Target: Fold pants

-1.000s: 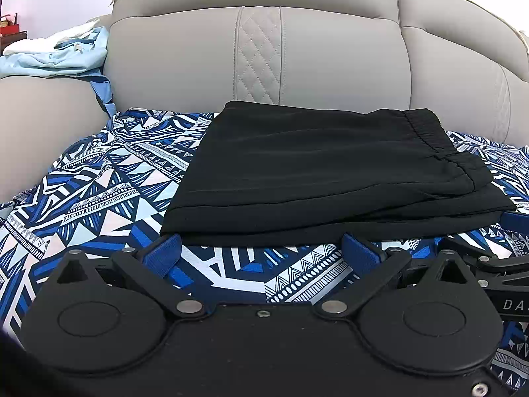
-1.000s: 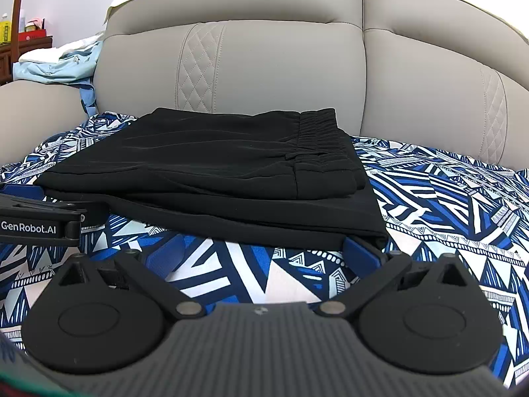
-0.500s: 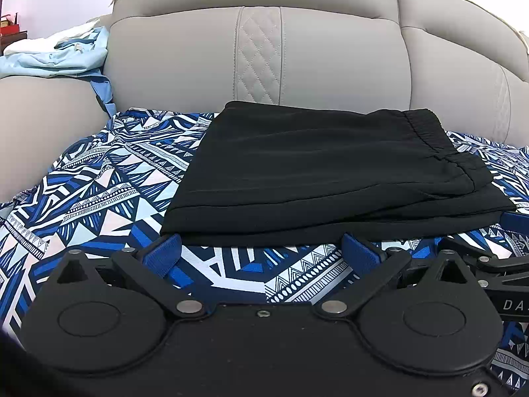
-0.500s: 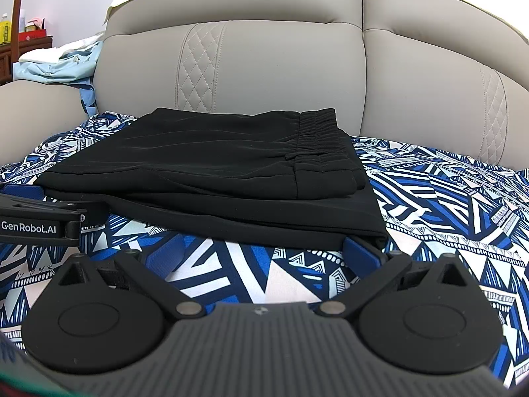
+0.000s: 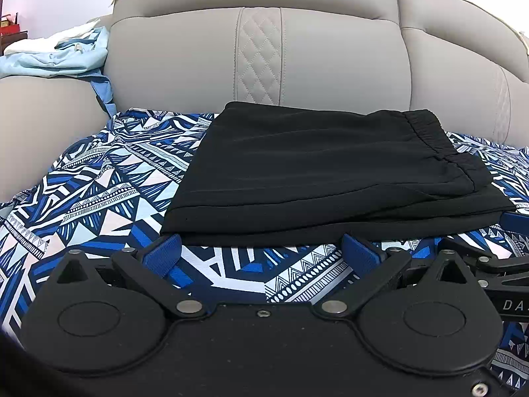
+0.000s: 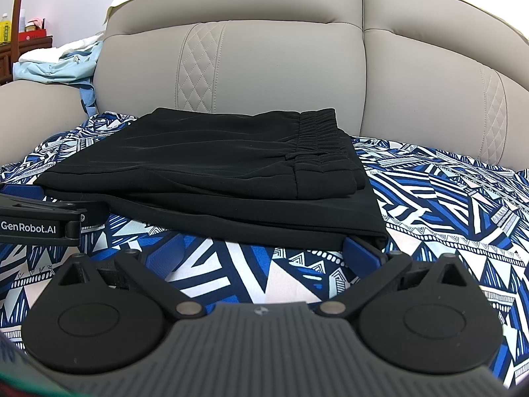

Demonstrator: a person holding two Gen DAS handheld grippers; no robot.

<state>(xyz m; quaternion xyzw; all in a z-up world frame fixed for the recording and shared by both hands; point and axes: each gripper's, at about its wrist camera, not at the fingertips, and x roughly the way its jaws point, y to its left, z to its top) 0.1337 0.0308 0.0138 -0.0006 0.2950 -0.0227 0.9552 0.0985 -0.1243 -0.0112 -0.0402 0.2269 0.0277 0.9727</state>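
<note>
Folded black pants [image 5: 317, 178] are lying on the patterned sofa cover [image 5: 99, 198], at 12 o'clock from both tongs.
Left tongs [image 5: 261, 248] and right tongs [image 6: 264, 251] are resting released, gripping nothing; any last tidying is best done by squaring the near hem gently.

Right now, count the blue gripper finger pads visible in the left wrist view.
3: the left gripper's own pads, one left, one right; one right-gripper pad at the right edge. Its other is hidden.

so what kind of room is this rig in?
Most likely a home living room: the black pants lie on a beige padded sofa under a blue patterned throw, with loose light-blue laundry on the armrest.
</note>
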